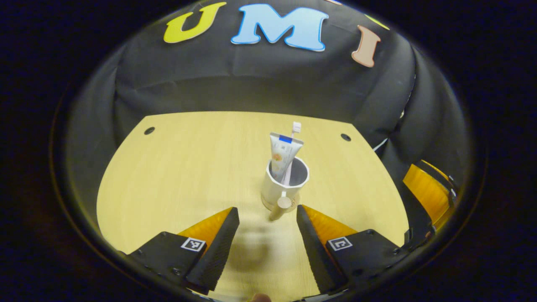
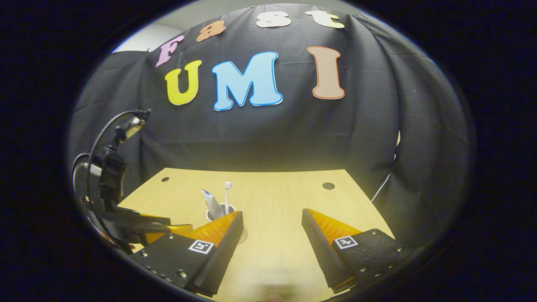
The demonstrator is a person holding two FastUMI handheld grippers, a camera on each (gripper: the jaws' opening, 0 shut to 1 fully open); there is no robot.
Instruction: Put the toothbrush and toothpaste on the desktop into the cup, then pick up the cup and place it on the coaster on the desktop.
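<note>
A white cup (image 1: 280,187) stands upright on a round brown coaster (image 1: 296,204) near the middle of the wooden desktop (image 1: 168,167). Its handle (image 1: 280,209) points toward my left gripper (image 1: 266,210), which is open, just short of the handle and touching nothing. A toothpaste tube (image 1: 283,154) and a white toothbrush (image 1: 295,127) stand inside the cup. In the right gripper view the cup (image 2: 222,213) with the toothpaste tube (image 2: 211,203) and toothbrush (image 2: 228,192) is partly hidden behind a finger of my right gripper (image 2: 272,214), which is open and holds nothing.
The desktop has two small dark holes (image 1: 149,130) (image 1: 345,137) near its far edge, with black cloth behind it. The right gripper (image 1: 428,193) shows at the right edge of the left gripper view. The left gripper (image 2: 165,224) with its cable is left of the cup.
</note>
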